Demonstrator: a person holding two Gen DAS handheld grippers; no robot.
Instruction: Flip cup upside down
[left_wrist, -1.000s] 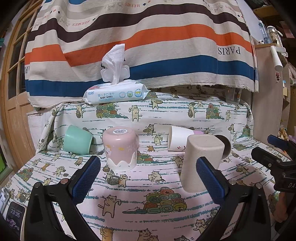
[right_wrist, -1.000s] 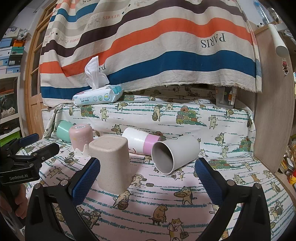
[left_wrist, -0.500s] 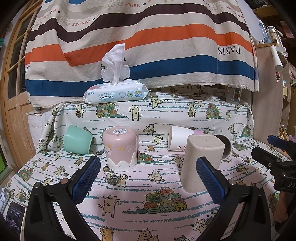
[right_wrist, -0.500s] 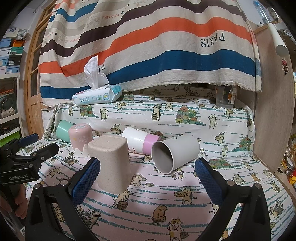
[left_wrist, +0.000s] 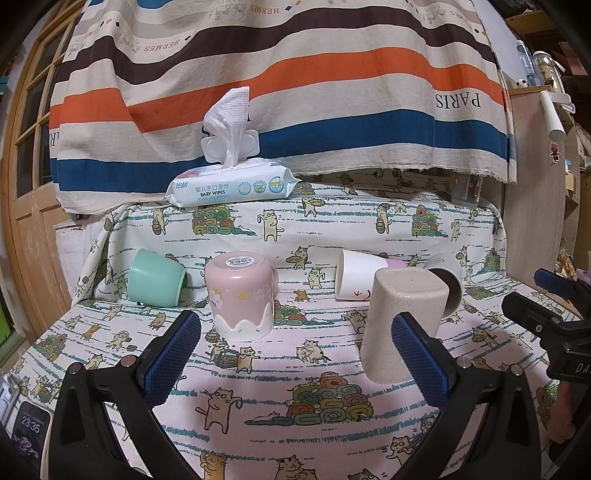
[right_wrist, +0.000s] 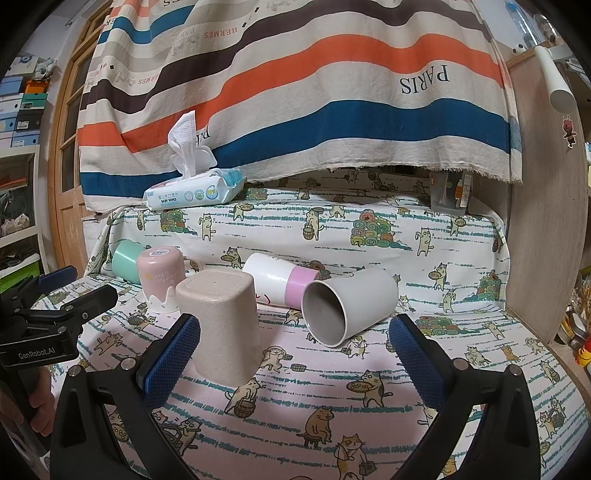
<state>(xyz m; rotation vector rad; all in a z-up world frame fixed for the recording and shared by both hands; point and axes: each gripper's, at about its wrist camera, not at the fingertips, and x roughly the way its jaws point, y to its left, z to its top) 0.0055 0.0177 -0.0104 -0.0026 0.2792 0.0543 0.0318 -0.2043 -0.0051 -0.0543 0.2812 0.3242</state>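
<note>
Several cups sit on the cat-print cloth. A beige square cup stands upside down. A pink cup stands upside down too. A grey cup lies on its side, mouth toward the right wrist camera. A white-and-pink cup and a mint cup lie on their sides. My left gripper is open and empty, in front of the pink and beige cups. My right gripper is open and empty, in front of the beige and grey cups.
A pack of baby wipes lies on the raised ledge behind the cups, under a striped hanging cloth. A wooden cabinet side stands at the right. A phone lies at the front left.
</note>
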